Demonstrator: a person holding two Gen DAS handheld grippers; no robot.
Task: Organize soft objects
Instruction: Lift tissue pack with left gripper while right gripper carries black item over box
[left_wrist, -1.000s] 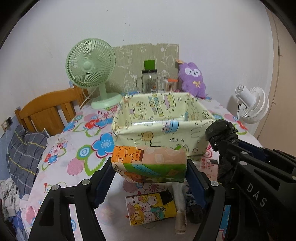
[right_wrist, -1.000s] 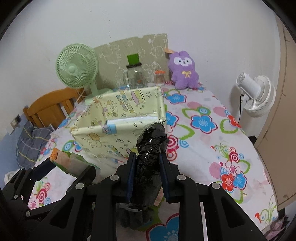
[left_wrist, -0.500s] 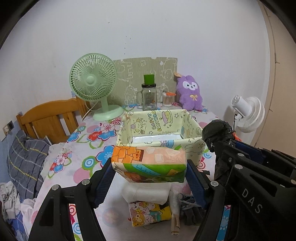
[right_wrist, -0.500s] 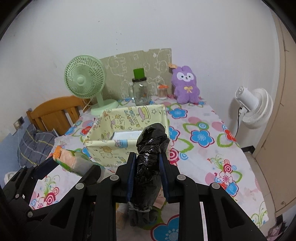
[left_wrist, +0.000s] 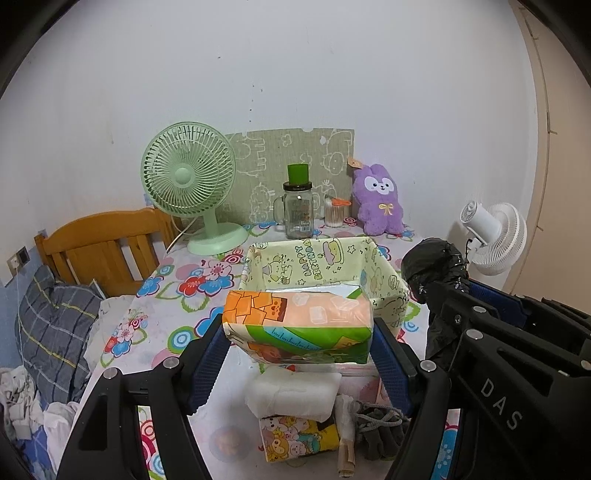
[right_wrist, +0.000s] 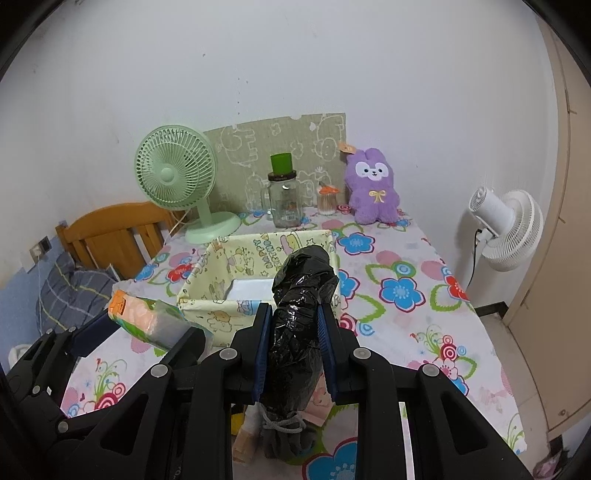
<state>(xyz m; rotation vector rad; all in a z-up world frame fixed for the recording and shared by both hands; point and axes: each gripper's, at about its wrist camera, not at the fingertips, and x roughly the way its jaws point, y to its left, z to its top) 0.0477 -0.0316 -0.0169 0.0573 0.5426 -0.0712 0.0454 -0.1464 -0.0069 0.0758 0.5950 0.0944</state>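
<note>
The left gripper (left_wrist: 299, 343) clamps a tissue pack (left_wrist: 297, 323), the right gripper (right_wrist: 293, 343) a black plastic bundle (right_wrist: 301, 314), both held near the yellow storage box (left_wrist: 384, 280). Best to carry each above its rim before loosening, as soft packs sag

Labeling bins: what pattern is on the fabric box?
Pale yellow with cartoon animals, clearest in the left wrist view.

Orange-and-green cartoon-printed tissue pack (left_wrist: 298, 322), glossy black bundle (right_wrist: 300, 325), pale yellow cartoon-patterned box (left_wrist: 384, 273), bright flower-print table (right_wrist: 400, 291), mint-green fan (left_wrist: 188, 177), purple plush (right_wrist: 372, 186).
</note>
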